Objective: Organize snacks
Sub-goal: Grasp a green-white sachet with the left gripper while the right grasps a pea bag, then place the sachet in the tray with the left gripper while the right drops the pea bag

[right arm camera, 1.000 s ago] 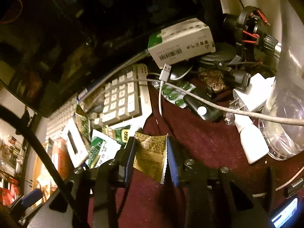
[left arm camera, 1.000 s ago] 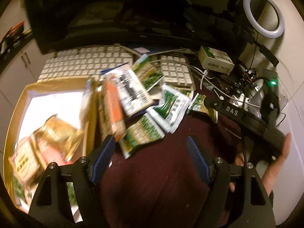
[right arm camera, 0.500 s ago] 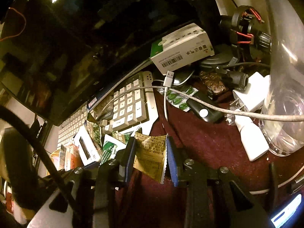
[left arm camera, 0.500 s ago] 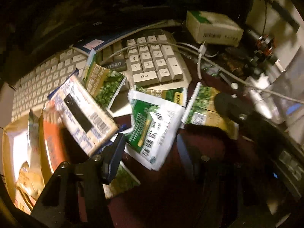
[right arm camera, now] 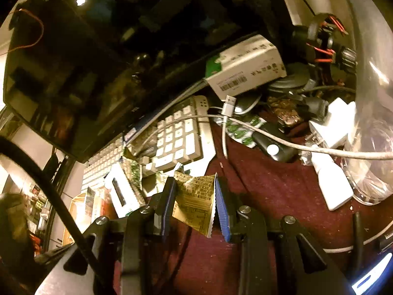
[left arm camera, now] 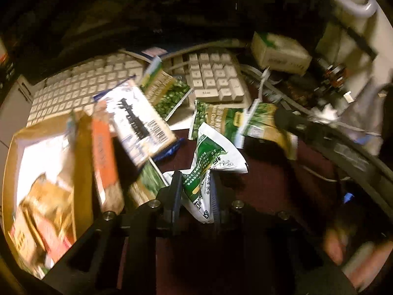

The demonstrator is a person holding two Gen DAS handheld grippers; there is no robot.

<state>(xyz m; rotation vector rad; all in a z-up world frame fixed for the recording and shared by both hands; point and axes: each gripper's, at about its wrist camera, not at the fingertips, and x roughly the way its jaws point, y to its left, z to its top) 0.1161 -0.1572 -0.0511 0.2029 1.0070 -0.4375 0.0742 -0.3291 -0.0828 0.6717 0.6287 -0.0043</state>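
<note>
Left hand-held gripper (left arm camera: 195, 196) has just closed on the crinkled green-and-white snack packet (left arm camera: 208, 162); right hand-held gripper (right arm camera: 196, 204) still clamps the gold foil packet (right arm camera: 195, 196). Cardboard box (left arm camera: 81, 162) probably next.

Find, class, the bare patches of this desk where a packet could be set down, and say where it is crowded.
Bare dark-red desk cloth lies between the white keyboard and the white plastic bottle. Another patch lies right of the green-and-white packet that the left gripper holds. Crowded: the packet pile by the cardboard box, and the cables behind.
</note>
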